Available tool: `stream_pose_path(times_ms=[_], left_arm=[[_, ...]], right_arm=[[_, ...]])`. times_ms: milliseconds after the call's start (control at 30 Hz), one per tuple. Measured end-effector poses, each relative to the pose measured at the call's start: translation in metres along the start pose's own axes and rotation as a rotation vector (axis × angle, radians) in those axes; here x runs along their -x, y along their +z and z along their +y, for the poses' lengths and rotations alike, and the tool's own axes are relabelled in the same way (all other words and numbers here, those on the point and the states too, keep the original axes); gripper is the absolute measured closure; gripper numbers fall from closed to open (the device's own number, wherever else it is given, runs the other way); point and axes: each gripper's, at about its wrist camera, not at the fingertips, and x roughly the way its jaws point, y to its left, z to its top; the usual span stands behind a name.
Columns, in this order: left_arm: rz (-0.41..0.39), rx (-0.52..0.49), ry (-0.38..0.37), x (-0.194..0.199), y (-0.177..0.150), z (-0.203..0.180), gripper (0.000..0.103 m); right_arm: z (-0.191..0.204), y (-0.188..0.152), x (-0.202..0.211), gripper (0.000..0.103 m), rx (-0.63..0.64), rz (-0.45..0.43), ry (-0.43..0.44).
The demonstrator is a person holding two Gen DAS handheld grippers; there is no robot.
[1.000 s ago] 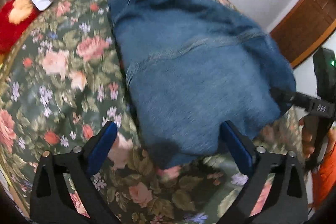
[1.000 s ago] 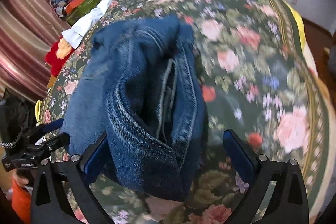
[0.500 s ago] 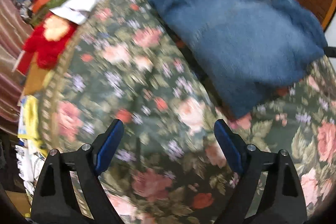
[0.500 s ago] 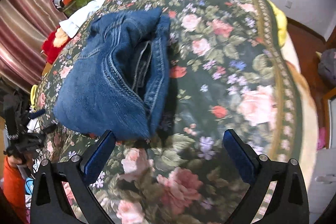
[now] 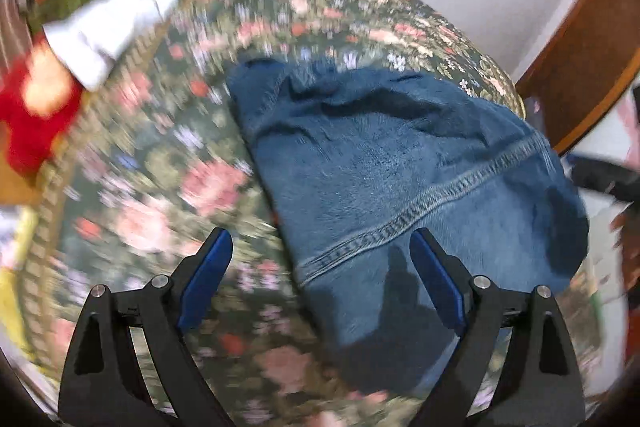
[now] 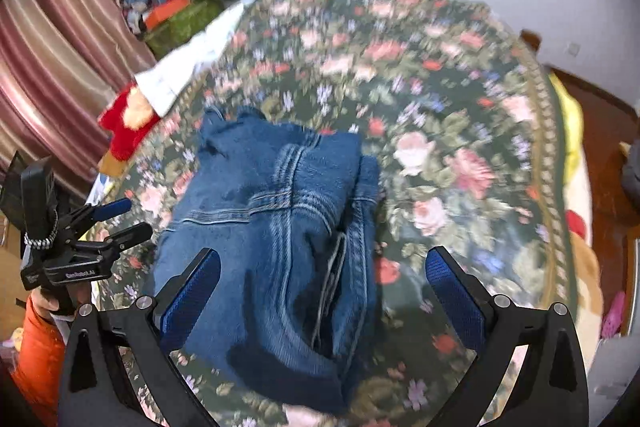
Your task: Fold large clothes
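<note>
Floral bedspread covers the bed in the left wrist view, with a white wall behind and a wooden door frame at the far right. Folded jeans lie on the bedspread, ahead of the left claw and offset to its right. The bundle's long axis runs from its far end, nearer the wall, down toward the claw's right finger, whose pad sits over the near denim edge; the left finger stands over bare bedspread. Jaws are wide apart and hold nothing. Contact with the cloth cannot be confirmed; the frame is blurred. A white garment and a red plush item lie at the bedspread's far left edge, well apart from the jeans.

Right wrist view: same bedspread, striped curtain at left. The jeans lie directly ahead of the right claw, long axis roughly in line with the fingers, the near end reaching between them and toward the left finger. Jaws are spread, empty. The left claw appears just beside the bundle's left edge, also parted. Judgement: the right claw is better centred on the bundle; any further fold or tidy would start from the near end.
</note>
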Motion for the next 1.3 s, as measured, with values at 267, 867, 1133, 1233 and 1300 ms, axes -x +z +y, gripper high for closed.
stream_pose_path(times_ms=[267, 867, 1133, 1233, 1300], left_arm=[[0.174, 0.328, -0.317, -0.056, -0.007, 0.042, 0.006], [0.126, 0.375, -0.339, -0.079, 0.004, 0.032, 0.018], [0.052, 0.247, -0.278, -0.024, 0.008, 0.004, 0.038], [0.012, 0.194, -0.273, 0.001, 0.010, -0.003, 0.041], [-0.024, 0.152, -0.262, 0.022, 0.013, -0.010, 0.042]], right_arm=[[-0.041, 0.014, -0.078, 0.000, -0.158, 0.220, 0.251], [-0.015, 0.024, -0.124, 0.017, -0.128, 0.190, 0.393], [0.016, 0.009, -0.075, 0.049, -0.059, 0.108, 0.304], [0.024, 0.008, -0.054, 0.054, -0.066, 0.078, 0.303], [0.032, 0.008, -0.040, 0.056, -0.058, 0.058, 0.294]])
